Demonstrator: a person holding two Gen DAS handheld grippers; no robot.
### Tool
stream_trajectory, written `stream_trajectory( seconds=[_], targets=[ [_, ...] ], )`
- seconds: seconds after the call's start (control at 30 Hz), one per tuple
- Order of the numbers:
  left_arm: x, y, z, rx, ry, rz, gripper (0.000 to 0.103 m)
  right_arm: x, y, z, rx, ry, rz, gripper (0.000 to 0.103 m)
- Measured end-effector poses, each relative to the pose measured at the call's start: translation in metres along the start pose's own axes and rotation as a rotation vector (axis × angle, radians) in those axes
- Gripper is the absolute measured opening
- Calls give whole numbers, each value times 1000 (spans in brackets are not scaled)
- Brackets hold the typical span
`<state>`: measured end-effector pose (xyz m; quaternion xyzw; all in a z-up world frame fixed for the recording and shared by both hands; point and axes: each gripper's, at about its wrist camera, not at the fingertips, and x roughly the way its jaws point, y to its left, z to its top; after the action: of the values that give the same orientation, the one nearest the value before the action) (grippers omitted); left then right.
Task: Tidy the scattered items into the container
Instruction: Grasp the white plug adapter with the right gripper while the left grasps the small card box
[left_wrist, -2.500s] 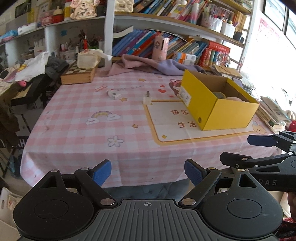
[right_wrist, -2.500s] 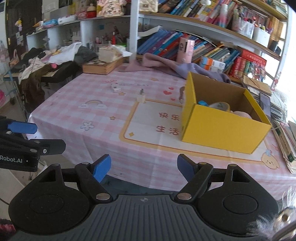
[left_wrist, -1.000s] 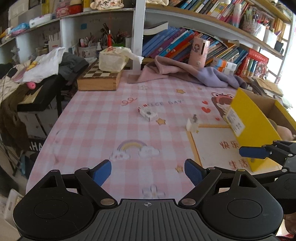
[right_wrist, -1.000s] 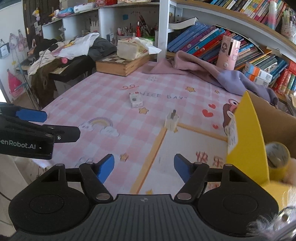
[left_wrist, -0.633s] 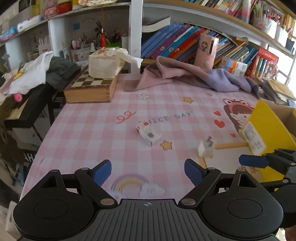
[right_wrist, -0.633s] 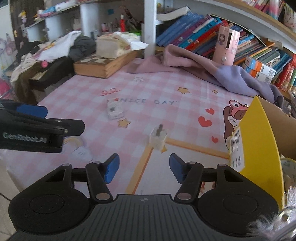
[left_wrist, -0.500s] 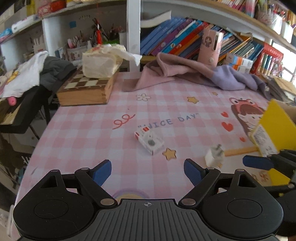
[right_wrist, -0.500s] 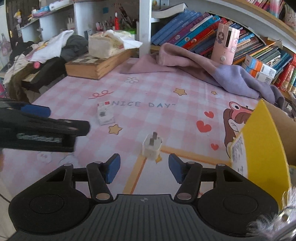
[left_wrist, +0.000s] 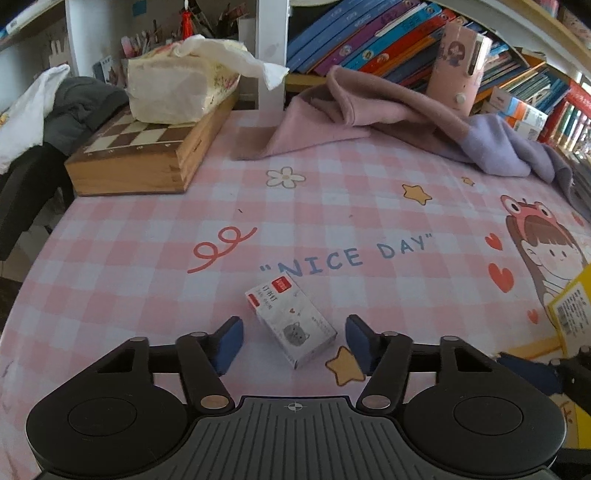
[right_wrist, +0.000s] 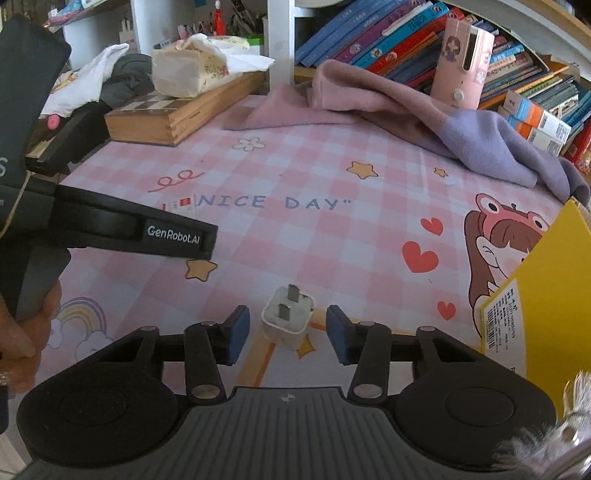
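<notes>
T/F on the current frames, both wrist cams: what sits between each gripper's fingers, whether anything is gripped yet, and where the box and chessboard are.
1. The small white box lies between the left gripper fingers, not yet clamped. True; the jaws have just been closing, with gaps on both sides.
2. The right gripper is shut on the white plug adapter. False; the jaws have just been closing, but the pads stand clear of it.
3. The plug adapter's prongs point down into the tablecloth. False; they point up.
4. The yellow box stands to the adapter's right in the right wrist view. True.
5. A tissue pack rests on the chessboard box. True.
</notes>
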<state>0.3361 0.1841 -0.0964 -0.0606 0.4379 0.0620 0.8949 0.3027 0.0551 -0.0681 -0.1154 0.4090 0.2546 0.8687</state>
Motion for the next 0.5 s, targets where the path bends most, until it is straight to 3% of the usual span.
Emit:
stream_trajectory(
  seconds=[0.03, 0.1, 0.2, 0.5],
  targets=[
    [1, -1, 1, 2, -6, 6, 47, 1, -2, 0, 4, 4, 2, 34],
    [2, -1, 3, 9, -9, -1, 44, 2, -5, 1, 14, 8, 11, 29],
    [2, 1, 6, 36, 4, -28, 37, 2, -7, 1, 13, 8, 6, 28],
    [8, 2, 9, 50, -6, -1, 36, 9, -7, 2, 12, 10, 8, 28]
  ],
)
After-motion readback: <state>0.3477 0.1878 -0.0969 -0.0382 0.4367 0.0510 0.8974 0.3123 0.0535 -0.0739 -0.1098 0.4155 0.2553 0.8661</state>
